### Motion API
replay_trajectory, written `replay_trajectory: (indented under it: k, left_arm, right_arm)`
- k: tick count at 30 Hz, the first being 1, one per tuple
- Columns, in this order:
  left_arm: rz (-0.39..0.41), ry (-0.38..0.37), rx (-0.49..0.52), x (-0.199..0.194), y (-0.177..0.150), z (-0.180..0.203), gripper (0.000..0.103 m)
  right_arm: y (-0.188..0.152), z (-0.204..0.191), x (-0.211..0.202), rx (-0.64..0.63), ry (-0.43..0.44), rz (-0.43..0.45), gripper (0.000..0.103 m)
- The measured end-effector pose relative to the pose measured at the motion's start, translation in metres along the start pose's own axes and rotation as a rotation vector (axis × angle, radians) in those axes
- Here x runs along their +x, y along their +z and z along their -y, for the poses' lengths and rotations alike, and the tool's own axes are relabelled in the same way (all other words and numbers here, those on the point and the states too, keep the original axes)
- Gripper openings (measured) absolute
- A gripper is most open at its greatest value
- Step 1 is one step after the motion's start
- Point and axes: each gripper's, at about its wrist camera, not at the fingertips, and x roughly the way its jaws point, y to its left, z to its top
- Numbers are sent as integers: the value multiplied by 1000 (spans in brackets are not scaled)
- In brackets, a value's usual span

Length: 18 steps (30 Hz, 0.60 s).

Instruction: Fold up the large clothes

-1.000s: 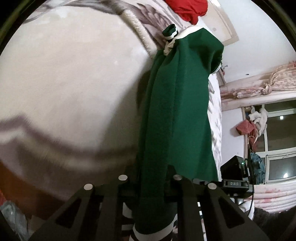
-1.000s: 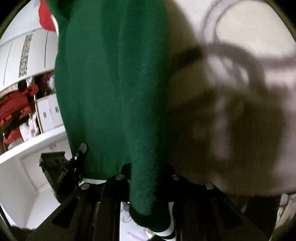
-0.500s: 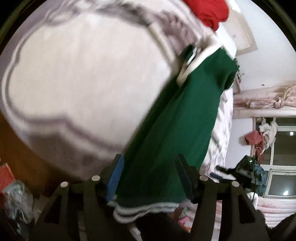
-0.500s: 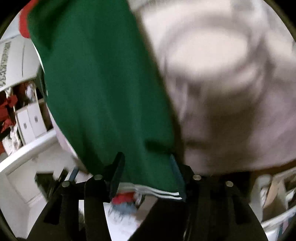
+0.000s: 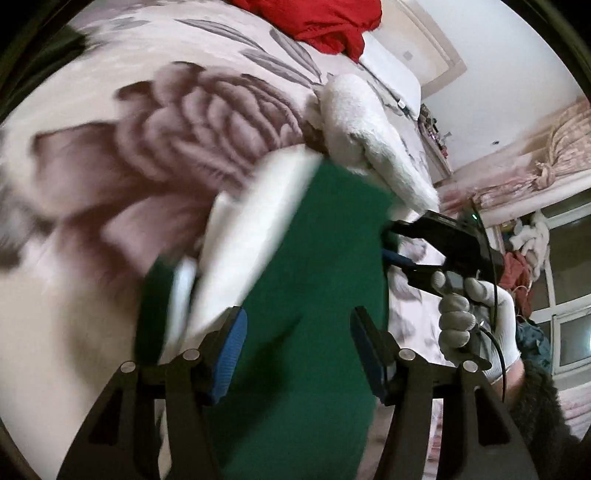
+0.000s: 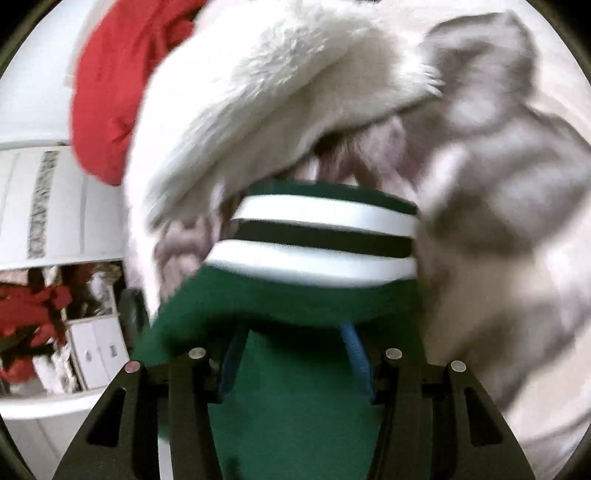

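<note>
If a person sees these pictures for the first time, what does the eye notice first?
First, the green garment filling the middle, lying between the open left tongs. Its white-striped cuff sits just ahead of the right tongs. Behind lie a red cloth and a fluffy white garment.

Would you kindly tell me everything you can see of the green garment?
The green garment looks like soft knit or fleece, dark green with a band of two white stripes and white lining showing at one blurred edge. It lies stretched over the floral bedspread, running between the open fingers of the left tool and the right tool. A white fluffy garment lies beside its far end.
</note>
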Motion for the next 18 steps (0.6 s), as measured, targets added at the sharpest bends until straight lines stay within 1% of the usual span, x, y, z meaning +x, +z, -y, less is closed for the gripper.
replay_trajectory:
  k: [1,3,4,5,6,7,8,10,11,12,14,15,16,17,18]
  left_arm:
    - [-8,16,-6,9,7,-2,56]
    - [-31,40,-20,26,18,-9,56]
    - [-42,55,-34,31,21,-15,56]
    - [-49,57,-52,33,22,-21,55]
    - [-55,47,-68,32,21,-25,55]
    - [-61,25,-82,28,21,-29,55]
    - [-54,4,-99,21,20,-31,55]
    - [-45,7,-111,9,22,-29,56]
    - [-35,22,-110,1,21,-30,56]
    - [-18,52,-99,-12,18,-29,56]
    - [17,86,-70,-34,12,-32,56]
    - [22,119,-61,-38,11,-34,56]
    - [14,131,-58,-40,8,-39,56]
    - [-13,104,-76,-37,2,-47,59]
    - [-45,63,-102,-26,0,-50,63]
  right_arm:
    - [12,-5,14,-7,-33,-23,54]
    - [28,-5,44,-34,-94,-136,60]
    - [35,-17,60,-61,-106,-175,67]
    - [37,-22,63,-93,-110,-199,70]
    - [39,-28,62,-107,-109,-217,71]
    - [41,-32,57,-115,-92,-228,71]
    - [41,-33,45,-124,-43,-222,71]
    - [37,-21,12,-134,58,-200,71]
    - [31,-16,-5,-141,76,-179,71]
    - [22,-1,-24,-151,78,-160,71]
    - [3,14,-47,-160,60,-128,71]
    - [-8,28,-58,-151,54,-128,71]
    - [-17,46,-67,-136,43,-136,71]
    - [-28,77,-78,-123,24,-149,71]
    - [-35,106,-85,-115,9,-158,71]
